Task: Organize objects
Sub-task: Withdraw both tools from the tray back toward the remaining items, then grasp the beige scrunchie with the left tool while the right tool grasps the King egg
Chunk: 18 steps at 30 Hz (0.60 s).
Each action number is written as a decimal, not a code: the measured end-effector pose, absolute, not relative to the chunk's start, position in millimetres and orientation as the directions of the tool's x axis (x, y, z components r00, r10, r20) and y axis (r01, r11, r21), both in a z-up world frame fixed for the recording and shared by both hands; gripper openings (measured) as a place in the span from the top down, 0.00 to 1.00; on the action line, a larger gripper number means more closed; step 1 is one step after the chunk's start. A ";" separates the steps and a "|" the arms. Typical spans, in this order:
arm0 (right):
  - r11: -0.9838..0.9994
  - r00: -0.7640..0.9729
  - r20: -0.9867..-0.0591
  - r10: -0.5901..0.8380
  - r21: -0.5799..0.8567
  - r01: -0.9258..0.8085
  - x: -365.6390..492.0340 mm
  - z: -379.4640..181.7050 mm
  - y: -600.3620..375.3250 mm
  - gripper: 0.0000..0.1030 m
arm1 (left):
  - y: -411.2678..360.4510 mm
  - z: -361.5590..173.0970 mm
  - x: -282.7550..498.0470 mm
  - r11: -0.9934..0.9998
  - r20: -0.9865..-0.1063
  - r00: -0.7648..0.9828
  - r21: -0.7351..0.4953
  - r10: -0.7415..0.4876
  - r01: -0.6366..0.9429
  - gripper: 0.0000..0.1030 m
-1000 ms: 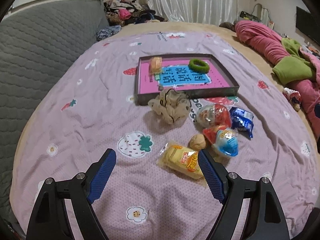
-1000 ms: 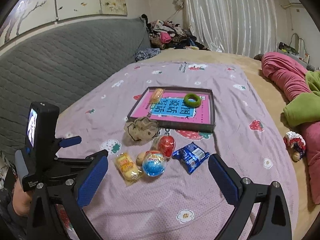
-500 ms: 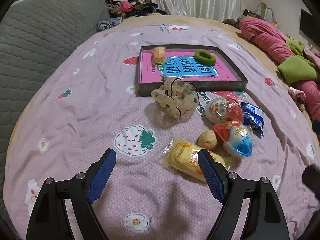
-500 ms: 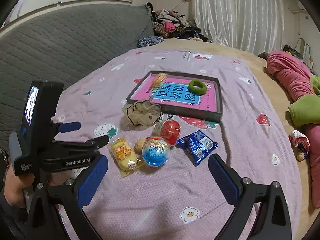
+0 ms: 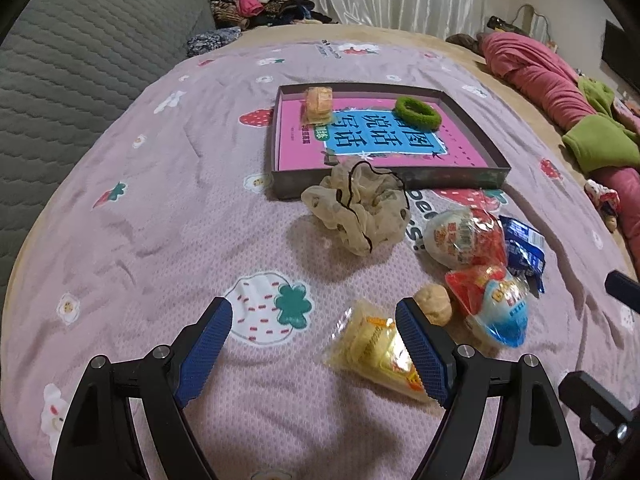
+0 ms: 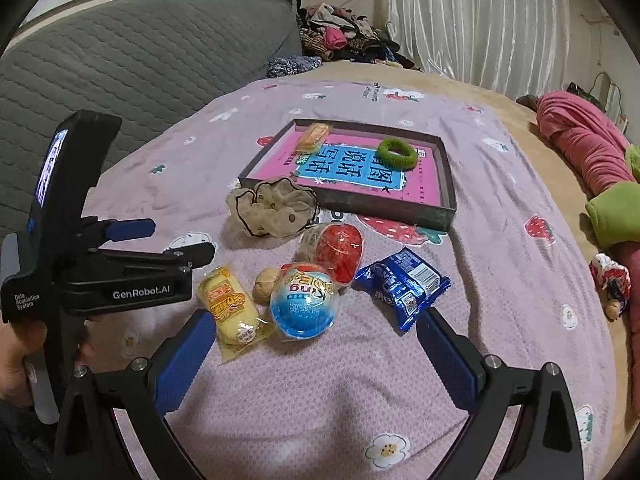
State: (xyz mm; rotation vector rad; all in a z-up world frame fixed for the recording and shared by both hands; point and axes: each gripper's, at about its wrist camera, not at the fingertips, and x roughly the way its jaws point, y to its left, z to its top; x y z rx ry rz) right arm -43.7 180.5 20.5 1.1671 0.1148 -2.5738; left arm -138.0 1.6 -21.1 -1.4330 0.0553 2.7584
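Observation:
Loose items lie on the purple bedspread: a yellow snack packet (image 5: 368, 344) (image 6: 230, 304), a walnut (image 5: 434, 304) (image 6: 266, 280), a blue egg toy (image 5: 496, 308) (image 6: 304, 300), a red egg toy (image 5: 464, 236) (image 6: 338, 246), a blue wrapper (image 5: 524, 248) (image 6: 402, 284) and a beige scrunchie (image 5: 360, 208) (image 6: 276, 208). Behind them a shallow tray (image 5: 392, 182) (image 6: 352, 204) holds a pink book, a green hair tie (image 5: 418, 110) (image 6: 398, 153) and an orange snack (image 5: 319, 104) (image 6: 315, 136). My left gripper (image 5: 312, 340) is open, its right finger over the yellow packet's edge. My right gripper (image 6: 316, 356) is open just short of the blue egg.
A grey quilted headboard (image 5: 80, 60) rises on the left. Pink and green bedding (image 5: 560, 92) is heaped on the right, and clothes (image 6: 344, 36) are piled at the back. A hand (image 6: 16, 356) holds the left tool's black body (image 6: 120, 280) beside the snack pile.
Both grippers have come down and forward toward the pile, so the items look larger and nearer. The left gripper's right finger now overlaps the yellow packet. Both stay open.

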 end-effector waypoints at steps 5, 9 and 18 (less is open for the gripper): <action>-0.951 -0.604 -0.757 -0.249 0.073 0.301 -52.7 9.1 181.0 0.02 | 2.0 -23.0 -151.5 -0.999 -0.815 -0.578 0.001 0.030 -0.053 0.18; -0.954 -0.596 -0.764 -0.245 0.079 0.291 -57.2 2.4 180.7 0.02 | 7.2 -23.2 -160.5 -0.997 -0.811 -0.583 -0.013 0.052 -0.071 0.18; -0.957 -0.593 -0.767 -0.245 0.094 0.274 -67.1 -2.9 180.7 0.02 | 12.4 -28.1 -187.3 -0.997 -0.811 -0.582 -0.029 0.062 -0.066 0.18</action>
